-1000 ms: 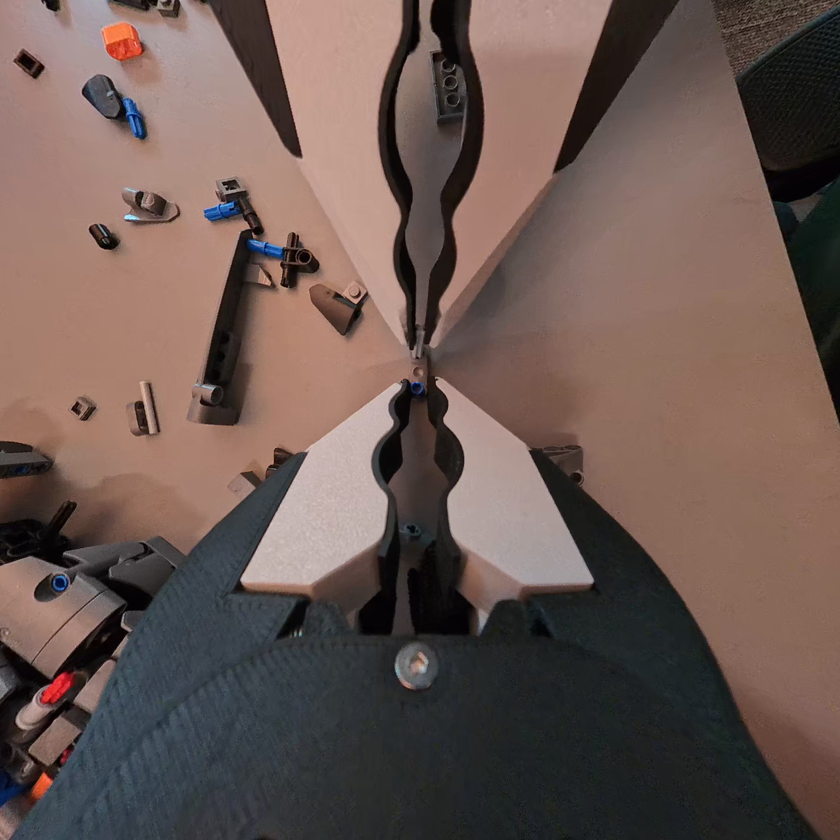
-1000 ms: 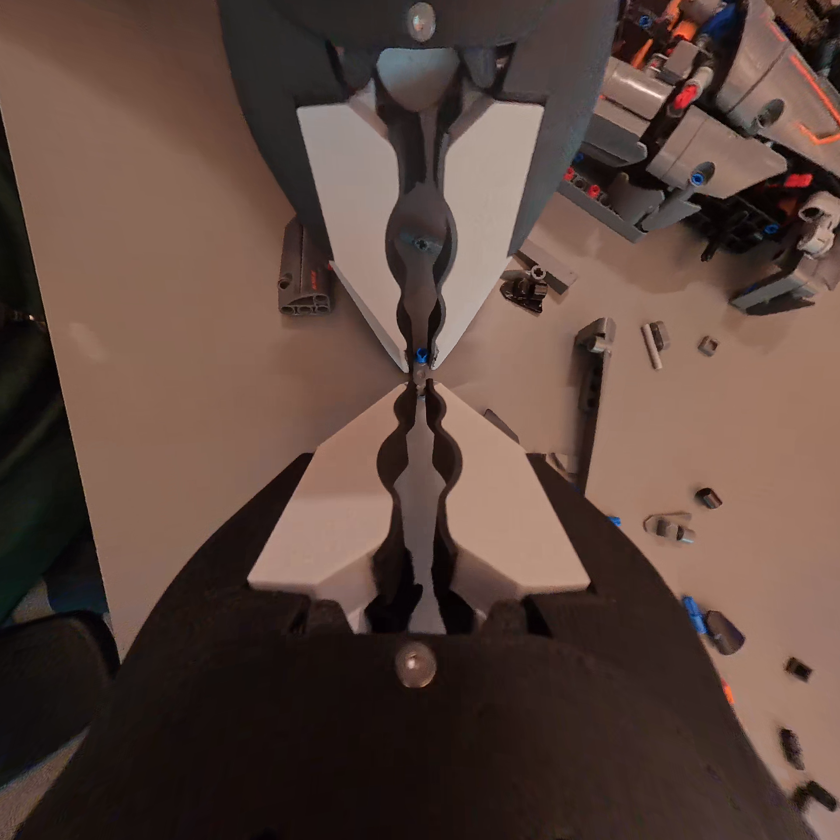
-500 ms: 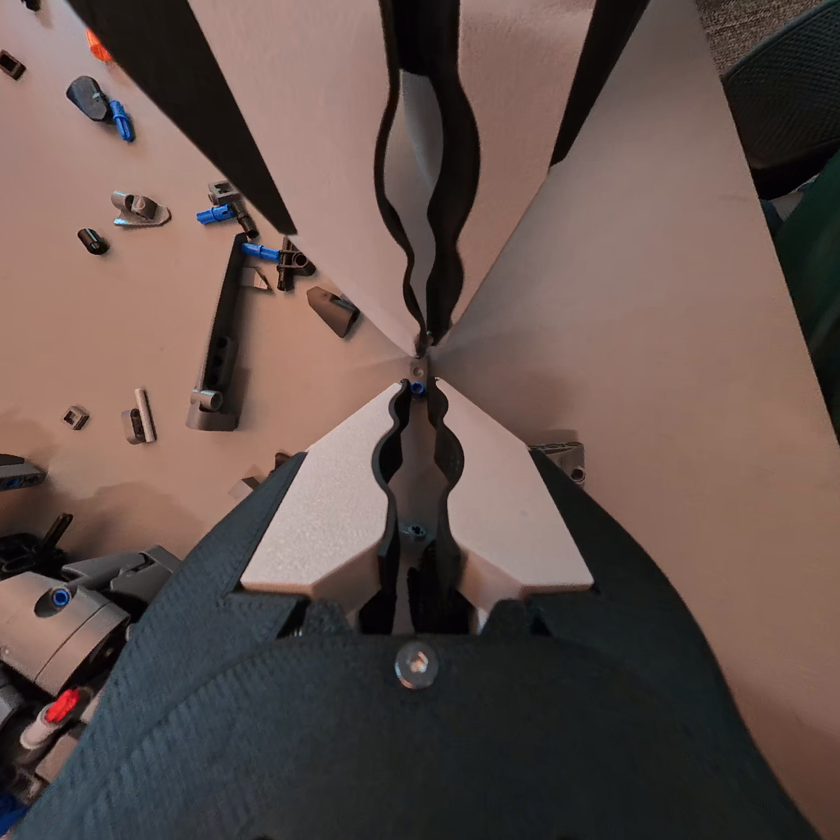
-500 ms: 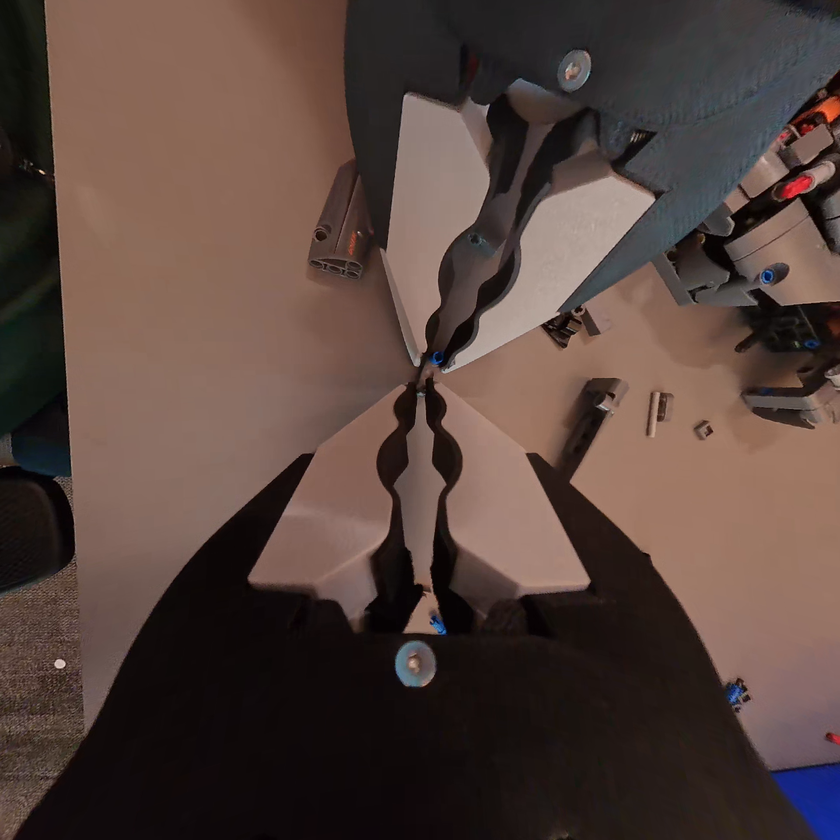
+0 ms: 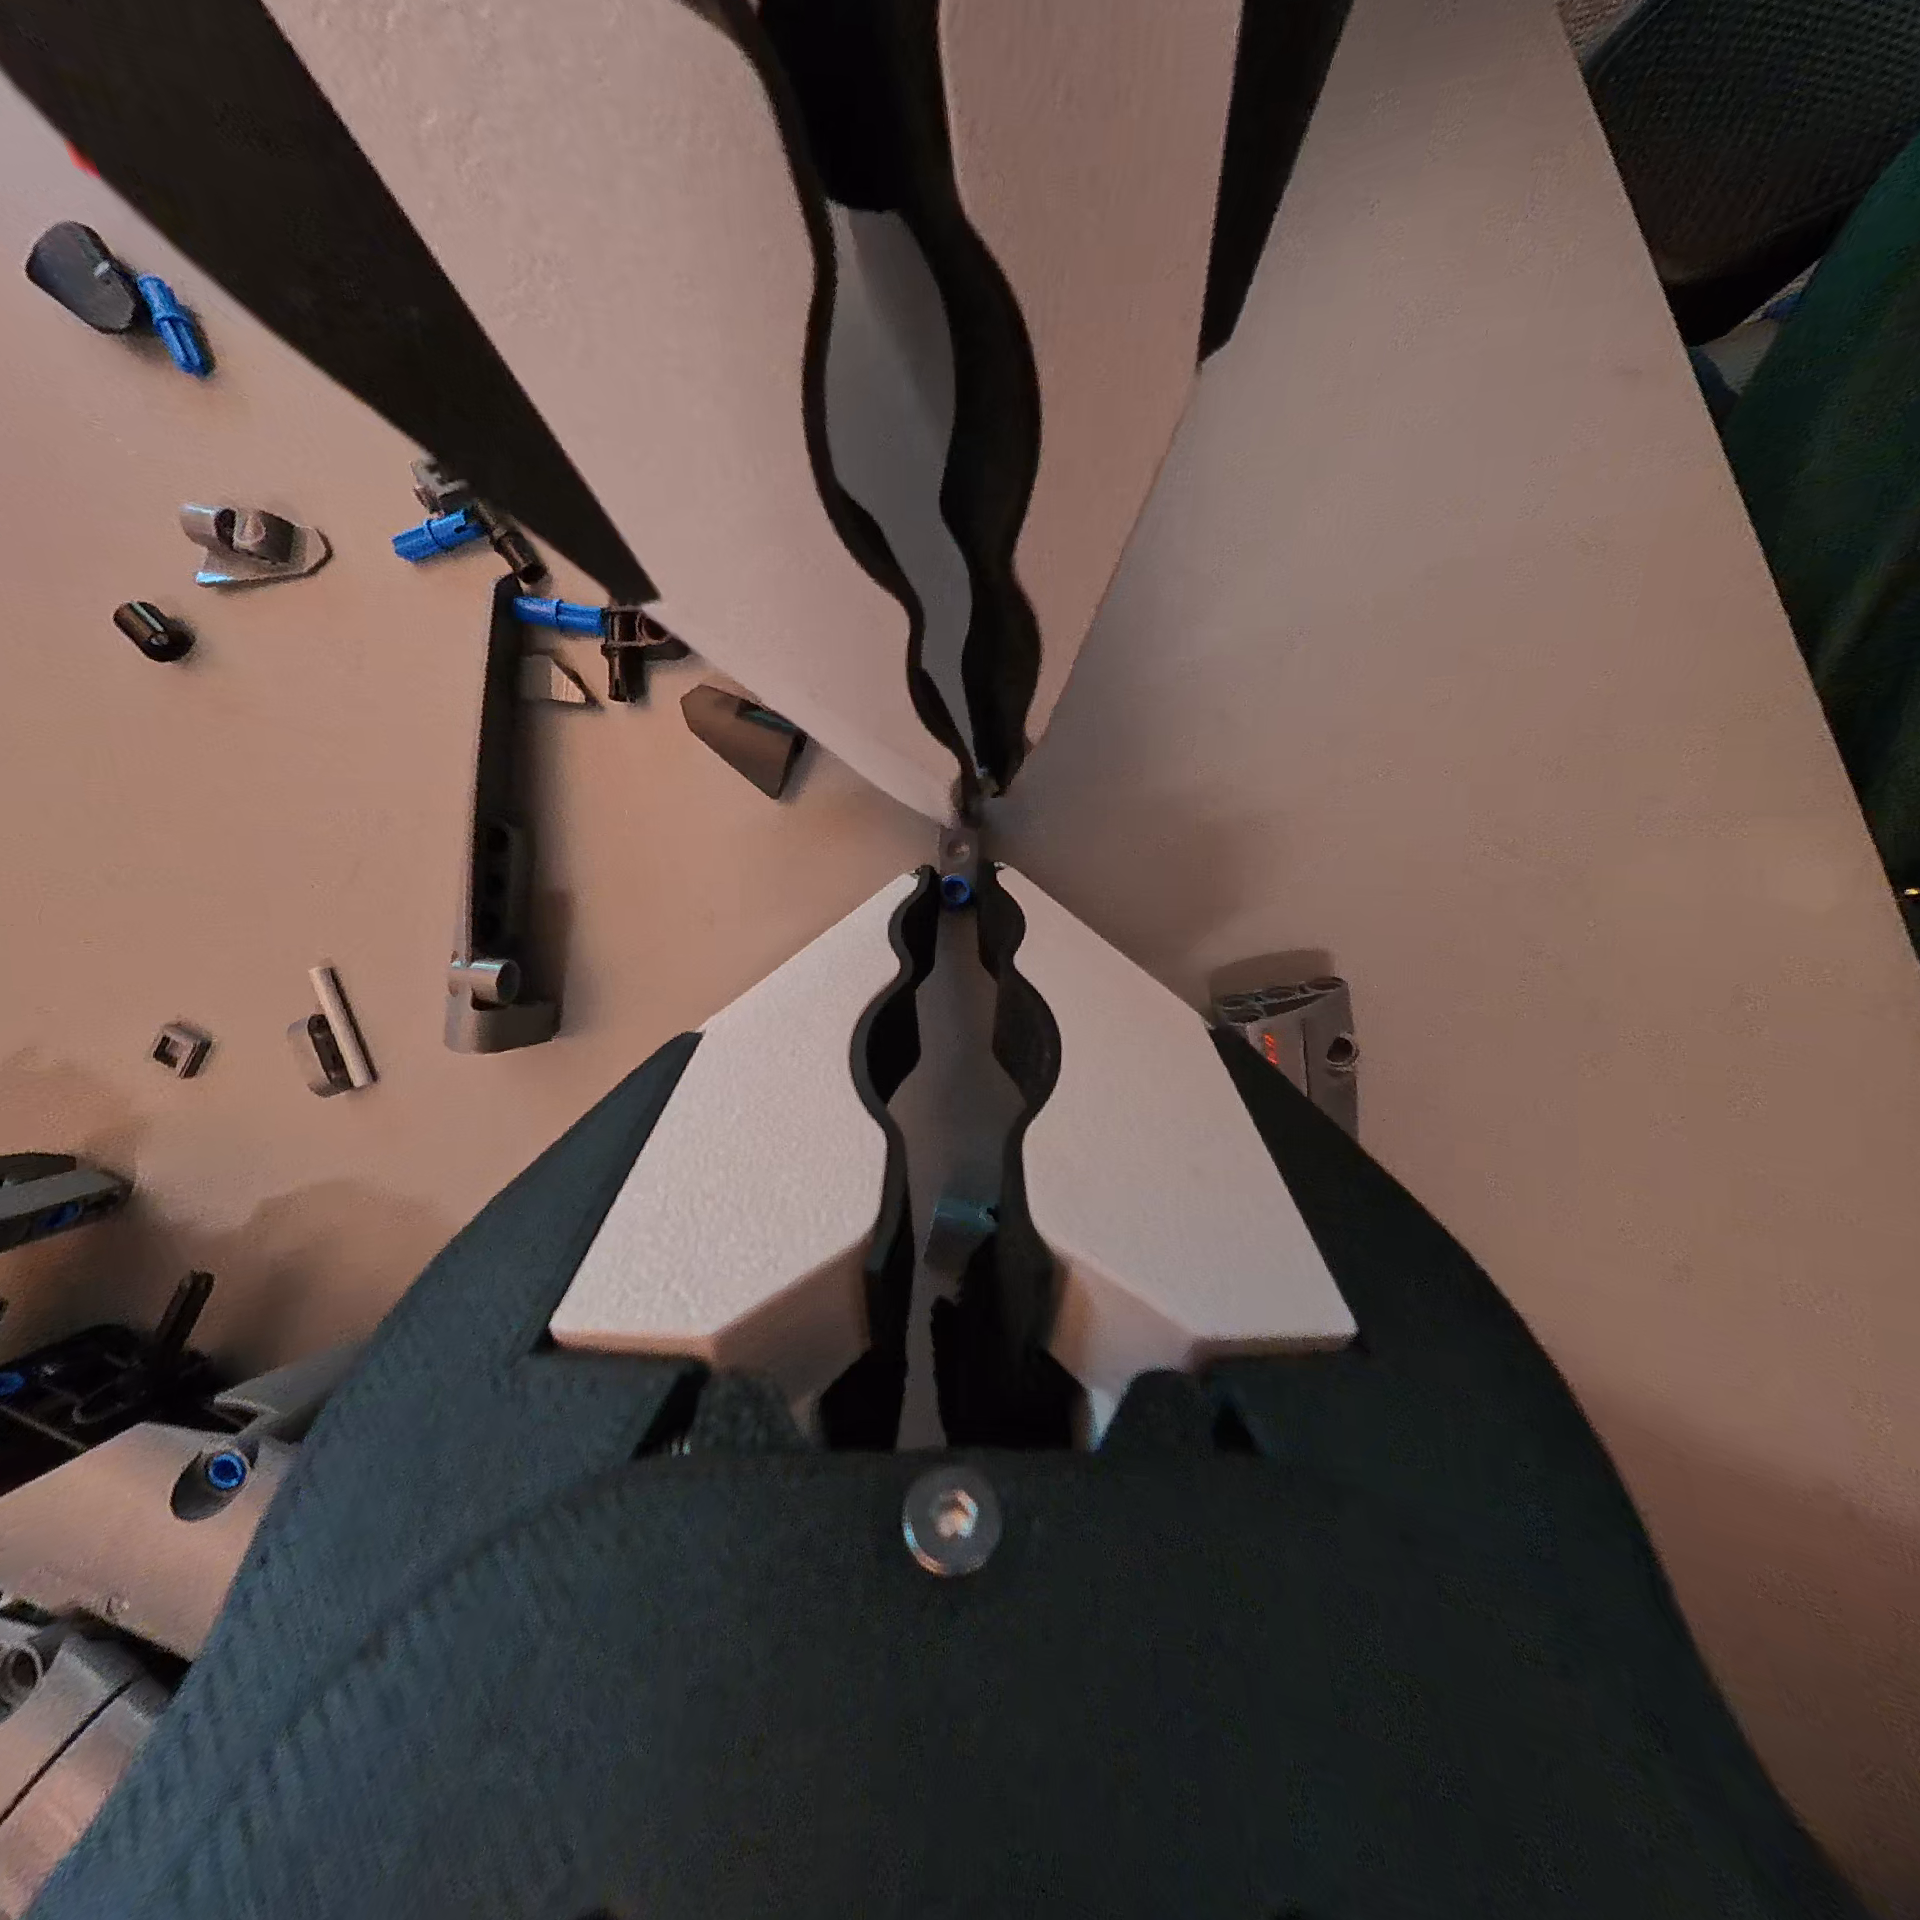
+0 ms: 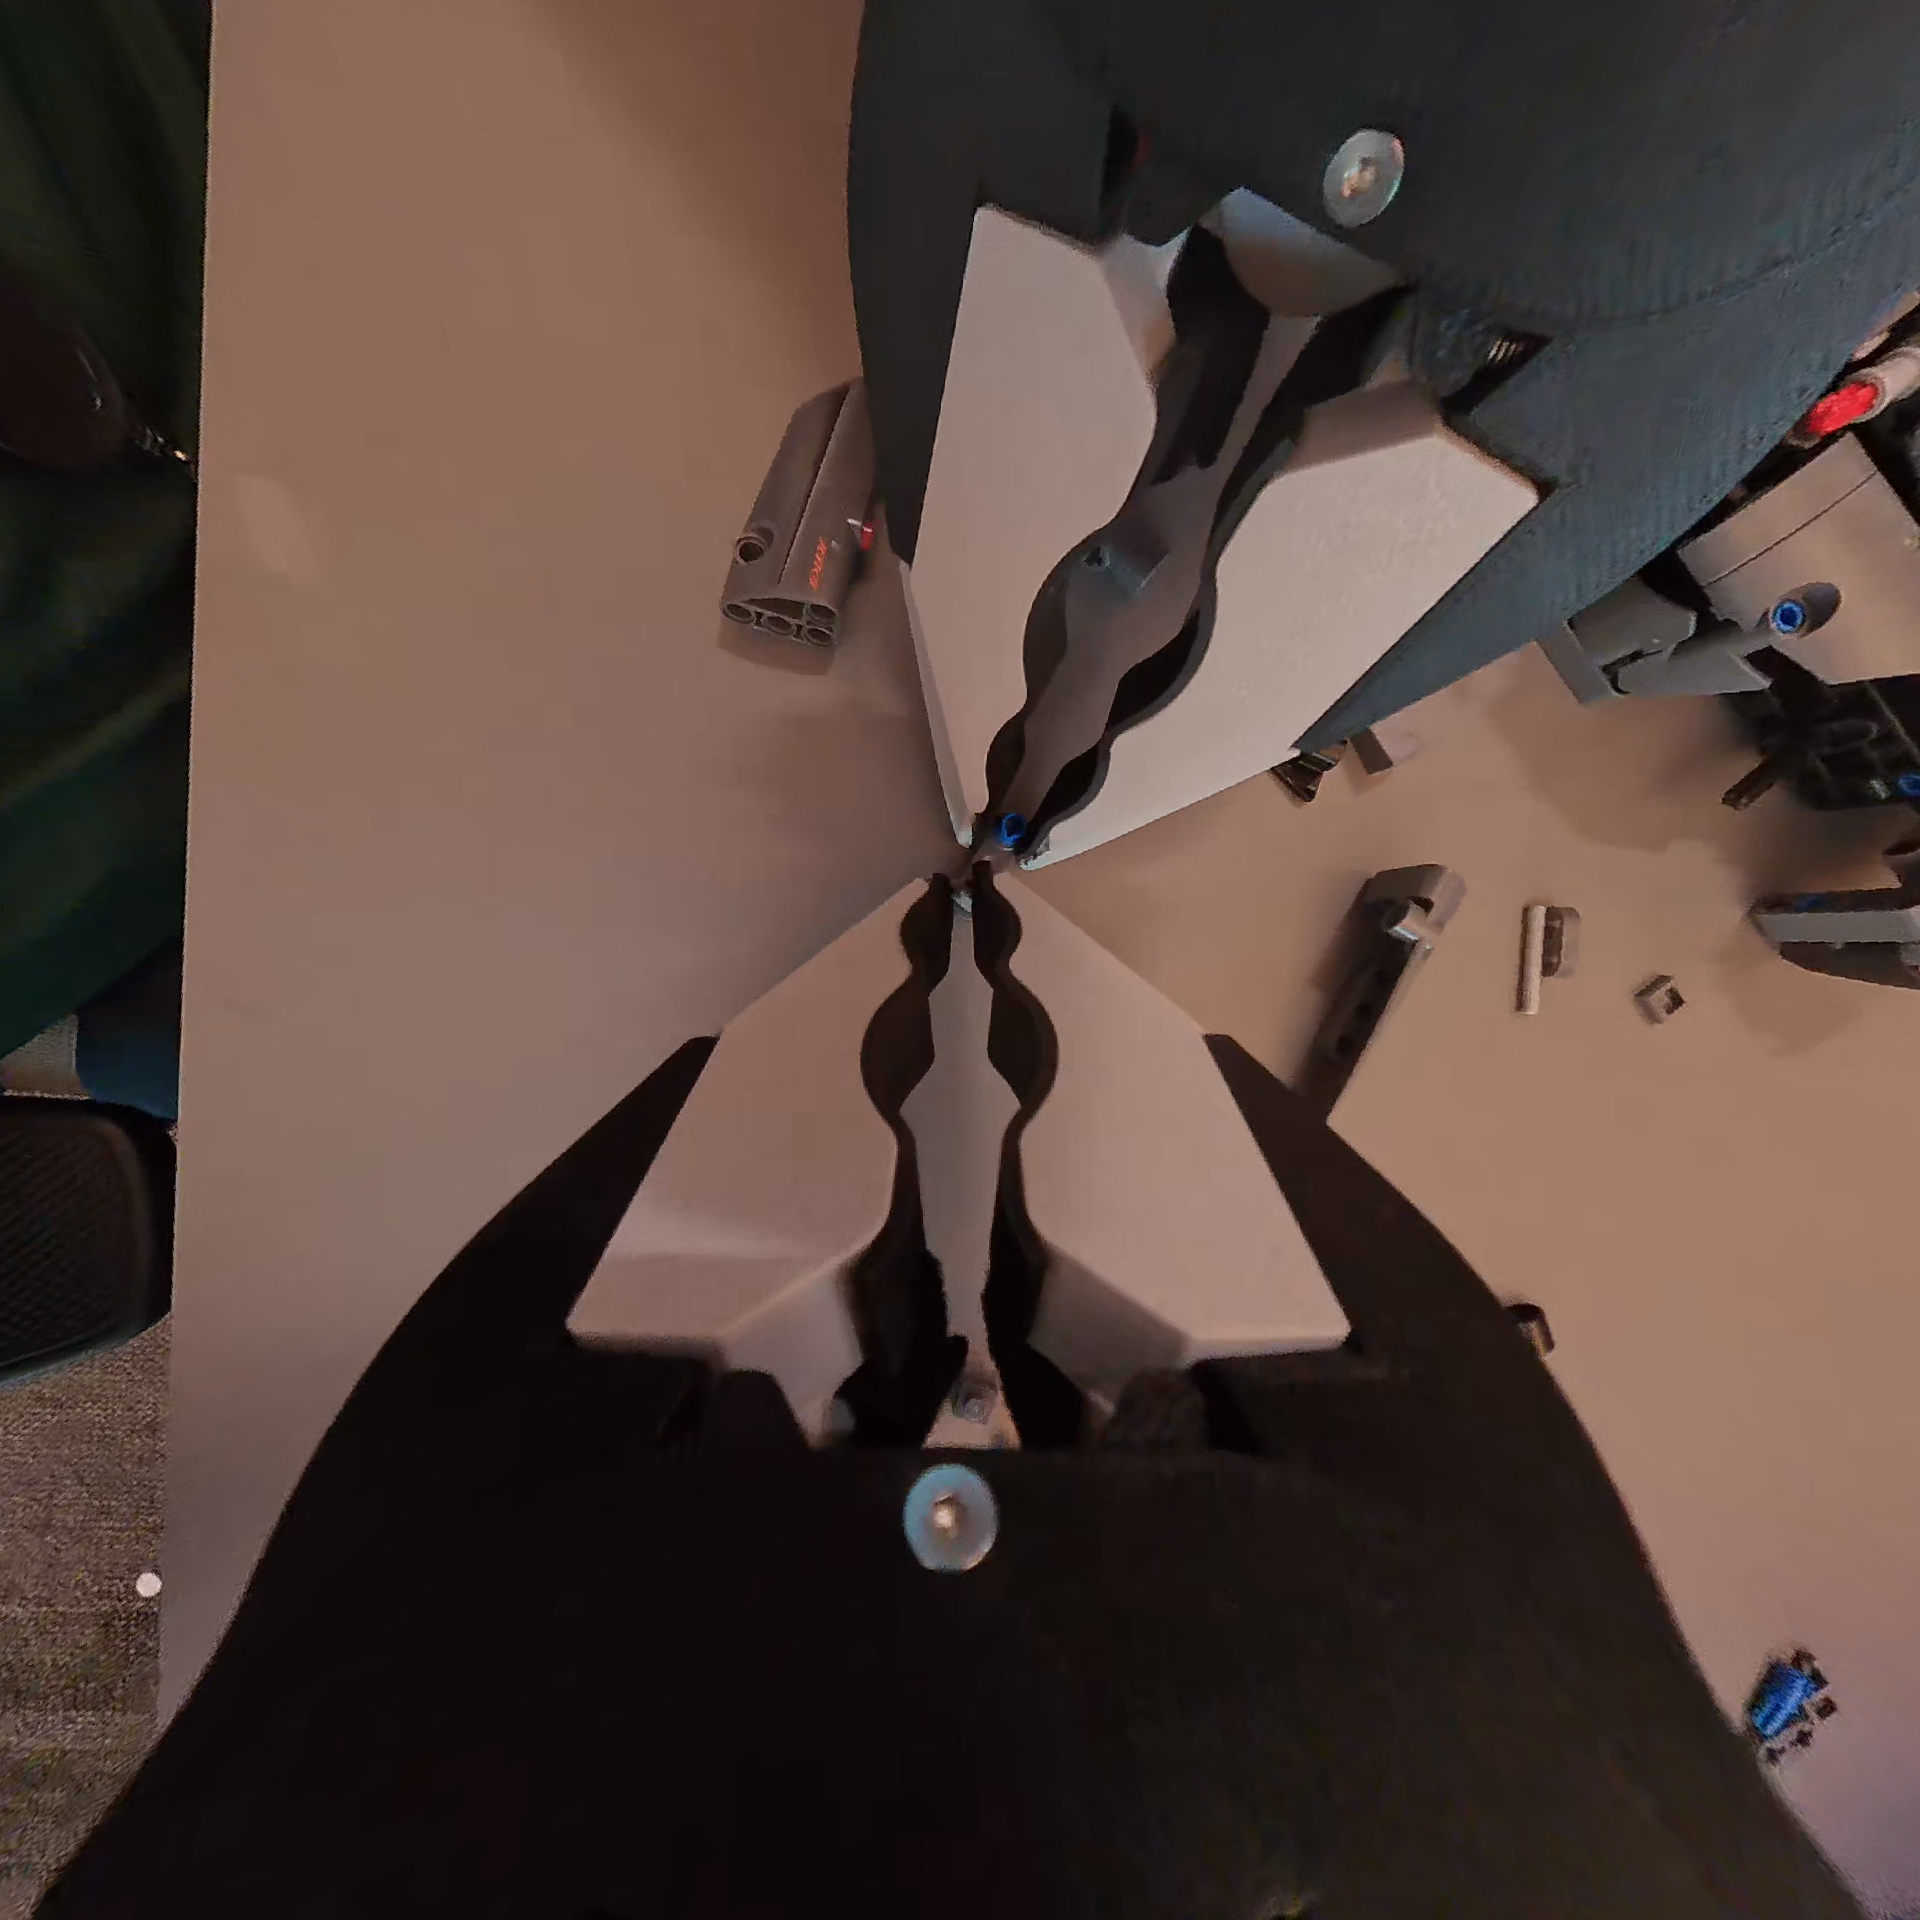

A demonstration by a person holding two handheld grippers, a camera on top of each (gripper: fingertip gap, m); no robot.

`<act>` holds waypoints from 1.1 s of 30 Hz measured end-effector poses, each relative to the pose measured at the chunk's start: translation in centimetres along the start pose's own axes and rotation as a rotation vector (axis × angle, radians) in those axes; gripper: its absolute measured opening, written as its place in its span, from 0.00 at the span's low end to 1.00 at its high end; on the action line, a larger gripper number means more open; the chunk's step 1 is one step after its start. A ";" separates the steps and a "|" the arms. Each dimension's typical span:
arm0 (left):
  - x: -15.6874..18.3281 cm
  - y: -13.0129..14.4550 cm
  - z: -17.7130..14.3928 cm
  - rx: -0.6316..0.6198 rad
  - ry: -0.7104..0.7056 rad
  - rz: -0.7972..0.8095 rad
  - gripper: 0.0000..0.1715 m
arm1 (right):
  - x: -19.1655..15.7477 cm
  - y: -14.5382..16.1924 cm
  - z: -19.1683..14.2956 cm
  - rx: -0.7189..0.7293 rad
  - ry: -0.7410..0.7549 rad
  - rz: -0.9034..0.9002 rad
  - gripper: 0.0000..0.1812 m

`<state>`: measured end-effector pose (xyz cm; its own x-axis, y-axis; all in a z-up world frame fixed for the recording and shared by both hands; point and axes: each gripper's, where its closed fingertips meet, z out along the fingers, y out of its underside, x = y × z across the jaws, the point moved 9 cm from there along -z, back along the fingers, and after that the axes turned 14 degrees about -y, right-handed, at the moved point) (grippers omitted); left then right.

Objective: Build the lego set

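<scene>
The small grey piece with its blue pin sits in the air between your two tips, above the desk, while the large grey model stands part-built at the desk's edge with many loose parts, such as the long dark beam, still scattered, so most fitting looks left to do. Your left hand-held gripper is pinched nearly closed on the blue pin end, and your right hand-held gripper is pinched narrow on the grey piece's other end, tip to tip.
</scene>
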<state>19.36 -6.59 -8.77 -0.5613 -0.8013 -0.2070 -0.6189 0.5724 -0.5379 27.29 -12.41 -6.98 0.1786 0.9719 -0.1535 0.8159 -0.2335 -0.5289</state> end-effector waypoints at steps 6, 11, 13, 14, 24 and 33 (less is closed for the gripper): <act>0.0 0.1 0.0 0.010 0.006 -0.013 0.03 | 0.0 0.4 0.1 0.063 0.014 0.046 0.01; -0.1 0.1 0.0 0.014 0.010 -0.017 0.03 | 0.0 1.0 0.2 0.134 0.015 0.101 0.01; -0.1 0.1 0.1 0.012 0.006 -0.016 0.03 | 0.2 1.4 0.4 0.130 0.010 0.130 0.01; -0.1 0.0 0.1 0.014 0.005 -0.013 0.03 | 0.3 1.5 0.4 0.137 0.008 0.137 0.01; -0.1 0.1 0.1 0.024 -0.001 -0.047 0.03 | 0.5 1.2 -0.2 0.180 0.039 0.182 0.07; -0.7 -1.0 -2.9 0.099 -0.087 -0.185 0.03 | -1.4 0.2 -4.7 0.322 0.320 0.160 0.13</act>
<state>18.74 -6.11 -5.74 -0.3906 -0.9056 -0.1650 -0.6474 0.3977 -0.6502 29.77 -13.63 -2.98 0.4890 0.8721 -0.0161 0.5620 -0.3291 -0.7589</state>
